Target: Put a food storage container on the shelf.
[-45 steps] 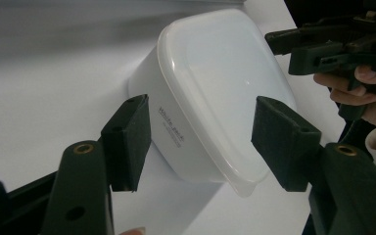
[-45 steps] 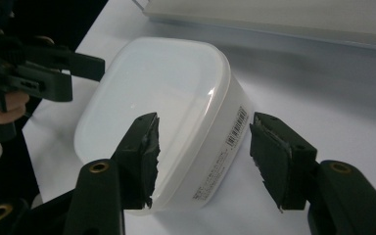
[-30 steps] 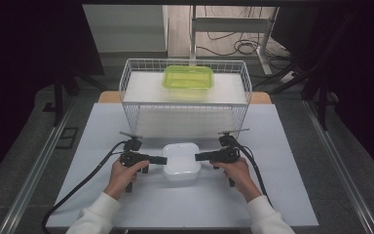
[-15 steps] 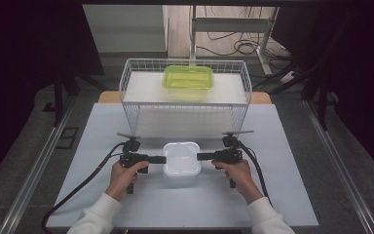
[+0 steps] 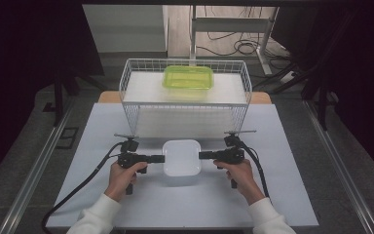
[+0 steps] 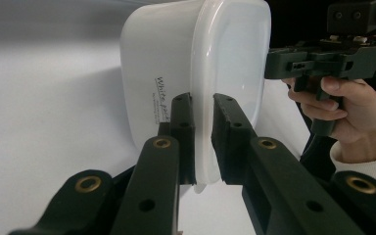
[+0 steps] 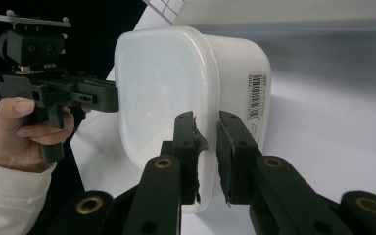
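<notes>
A white lidded container (image 5: 181,157) stands at the middle of the table, and whether it rests on the top or hangs just above it I cannot tell. My left gripper (image 5: 161,158) holds its left rim and my right gripper (image 5: 201,155) holds its right rim. Both pairs of jaws have just been closing. In the left gripper view my left gripper (image 6: 203,142) pinches the lid's edge of the container (image 6: 176,68), with the right gripper (image 6: 323,61) beyond. In the right gripper view my right gripper (image 7: 206,147) clamps the opposite edge of the container (image 7: 166,83), with the left gripper (image 7: 58,90) behind.
A white wire basket (image 5: 185,103) stands on the far half of the table (image 5: 282,195) and holds a green lidded container (image 5: 188,77). Black cables (image 5: 85,183) trail from the grippers toward the near edge. Metal rails run along both sides of the table.
Both pairs of jaws have closed onto the white container's rim. The container now shows slightly farther from me and more squarely from above. The hands have barely moved.
</notes>
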Motion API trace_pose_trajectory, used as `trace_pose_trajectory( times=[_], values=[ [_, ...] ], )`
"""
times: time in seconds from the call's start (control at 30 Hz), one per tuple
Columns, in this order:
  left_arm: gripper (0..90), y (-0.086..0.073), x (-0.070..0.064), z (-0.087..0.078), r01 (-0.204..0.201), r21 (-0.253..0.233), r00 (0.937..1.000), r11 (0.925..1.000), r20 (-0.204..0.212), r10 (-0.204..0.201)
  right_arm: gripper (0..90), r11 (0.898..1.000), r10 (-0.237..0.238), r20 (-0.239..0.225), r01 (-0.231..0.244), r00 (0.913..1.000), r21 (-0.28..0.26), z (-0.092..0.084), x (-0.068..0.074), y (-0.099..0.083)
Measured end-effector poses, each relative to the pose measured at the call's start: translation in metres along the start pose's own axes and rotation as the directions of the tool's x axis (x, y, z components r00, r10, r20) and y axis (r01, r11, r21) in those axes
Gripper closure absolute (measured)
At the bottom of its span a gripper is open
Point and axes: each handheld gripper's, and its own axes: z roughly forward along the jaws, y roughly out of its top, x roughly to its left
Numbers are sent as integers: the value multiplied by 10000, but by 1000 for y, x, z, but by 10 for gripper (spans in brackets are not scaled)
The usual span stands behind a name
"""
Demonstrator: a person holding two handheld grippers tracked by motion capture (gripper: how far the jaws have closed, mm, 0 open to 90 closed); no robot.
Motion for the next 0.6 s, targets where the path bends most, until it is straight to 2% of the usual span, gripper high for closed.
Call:
trace_pose_trajectory(
  times=[0.17,0.33,0.53,0.6],
  values=[
    [802,2,-7,-4,-257,-74,9997,9996,-3,257,787,9997,-153,-76,152,9999,-167,-5,5,0],
    [803,4,-14,-12,-564,-293,9984,9980,-17,564,786,9974,-586,-68,583,9983,-425,-9,12,2],
    [803,10,-33,-27,-1318,-606,9912,9894,-235,1306,785,9893,-1213,-34,1206,9926,-824,-17,30,6],
    [803,11,-39,-31,-1454,-684,9893,9870,-208,1443,785,9862,-1397,-18,1390,9902,-894,-22,36,9]
  ],
)
